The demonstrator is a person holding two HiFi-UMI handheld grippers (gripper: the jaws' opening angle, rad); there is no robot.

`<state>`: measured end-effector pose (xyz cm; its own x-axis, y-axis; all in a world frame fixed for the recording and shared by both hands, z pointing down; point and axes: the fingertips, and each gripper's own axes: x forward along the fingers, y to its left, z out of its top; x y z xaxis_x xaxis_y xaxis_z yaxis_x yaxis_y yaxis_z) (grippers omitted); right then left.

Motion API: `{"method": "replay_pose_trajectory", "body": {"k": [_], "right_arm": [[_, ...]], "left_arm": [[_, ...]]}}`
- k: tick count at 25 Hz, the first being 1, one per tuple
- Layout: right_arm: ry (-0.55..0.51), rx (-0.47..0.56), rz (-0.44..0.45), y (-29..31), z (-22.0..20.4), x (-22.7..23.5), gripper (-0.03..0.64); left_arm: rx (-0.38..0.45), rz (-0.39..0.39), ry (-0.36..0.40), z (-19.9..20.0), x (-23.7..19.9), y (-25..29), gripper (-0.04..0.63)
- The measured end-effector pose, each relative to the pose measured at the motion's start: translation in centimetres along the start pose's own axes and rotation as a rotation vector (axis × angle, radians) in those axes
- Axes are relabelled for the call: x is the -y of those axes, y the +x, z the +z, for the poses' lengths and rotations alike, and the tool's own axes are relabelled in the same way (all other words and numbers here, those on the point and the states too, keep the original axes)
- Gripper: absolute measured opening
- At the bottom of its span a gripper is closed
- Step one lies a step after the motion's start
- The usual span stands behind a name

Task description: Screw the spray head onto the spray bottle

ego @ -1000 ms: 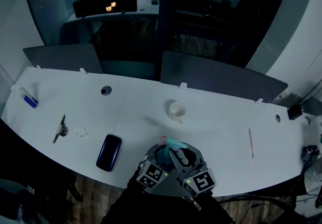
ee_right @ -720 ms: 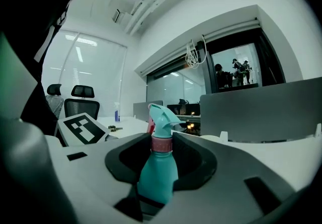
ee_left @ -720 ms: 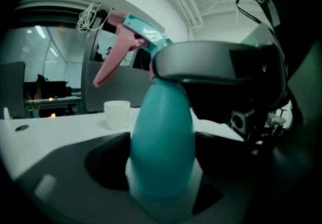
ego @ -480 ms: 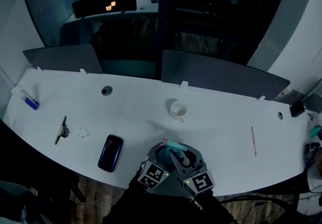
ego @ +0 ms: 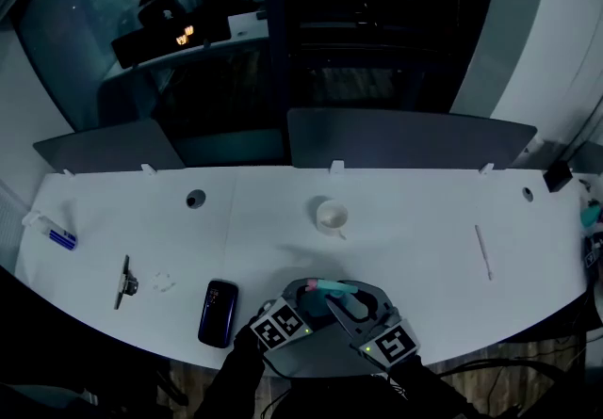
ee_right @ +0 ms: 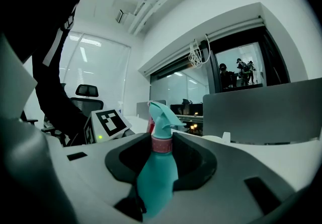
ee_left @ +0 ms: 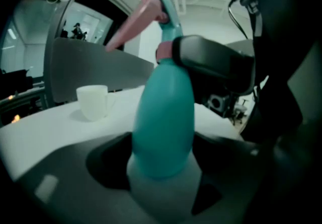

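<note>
A teal spray bottle (ego: 332, 288) with a pink-collared spray head (ee_right: 162, 117) is held off the table near its front edge. In the left gripper view, my left gripper (ee_left: 163, 160) is shut on the bottle's wide lower body (ee_left: 163, 117), and the pink trigger (ee_left: 136, 16) points up and to the left. My right gripper (ee_right: 162, 155) is shut around the pink collar (ee_right: 162, 145) at the neck; one of its dark fingers (ee_left: 216, 62) shows there in the left gripper view. In the head view both grippers meet over the bottle, left (ego: 306, 295) and right (ego: 350, 302).
A white cup (ego: 332, 216) stands on the white table (ego: 415, 238) behind the bottle. A dark phone (ego: 218, 313) lies to the left, with a metal clip (ego: 123, 282) and a small blue-capped bottle (ego: 57, 235) farther left. A thin white stick (ego: 483, 252) lies to the right. Grey dividers (ego: 405, 139) line the back edge.
The head view has swung, so the table sits lower and straighter in the picture. Both grippers stay closed on the bottle at the front edge; the left one has tilted a little.
</note>
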<state>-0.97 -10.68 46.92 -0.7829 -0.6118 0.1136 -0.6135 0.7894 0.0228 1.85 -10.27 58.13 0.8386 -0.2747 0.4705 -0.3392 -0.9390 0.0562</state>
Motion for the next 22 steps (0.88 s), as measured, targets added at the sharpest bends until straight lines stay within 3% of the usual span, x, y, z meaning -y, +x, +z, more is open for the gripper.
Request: {"method": "replay_pose_trajectory", "body": {"k": [4,11,13,15,17,19,22], "right_arm": [[-0.002,0.011,-0.026,-0.1,0.1,0.6,0.126],[-0.010,0.033,-0.090,-0.6,0.2,1.0,0.126],[-0.001,0.035,-0.090,-0.8,0.2,1.0,0.126],[-0.008,0.032,-0.076,-0.7,0.1,1.0,0.126],[-0.014,0.029,-0.060,-0.5,0.0,0.8,0.126],[-0.003,0.030,-0.046,-0.4,0.1,0.7,0.126],[0.006,0.023,-0.024,-0.6,0.2,0.8,0.126]], "left_arm": [[0.022,0.126,-0.007,0.5,-0.9,0.2,0.376],[0.039,0.594,-0.266,0.4,-1.2,0.4,0.373],[0.044,0.656,-0.303,0.3,-1.2,0.5,0.374],[0.058,0.636,-0.289,0.5,-1.2,0.4,0.377],[0.110,0.562,-0.210,1.2,-0.9,-0.2,0.379],[0.137,0.415,-0.115,1.7,-0.3,-0.6,0.397],[0.037,0.122,-0.081,0.8,0.4,0.7,0.458]]}}
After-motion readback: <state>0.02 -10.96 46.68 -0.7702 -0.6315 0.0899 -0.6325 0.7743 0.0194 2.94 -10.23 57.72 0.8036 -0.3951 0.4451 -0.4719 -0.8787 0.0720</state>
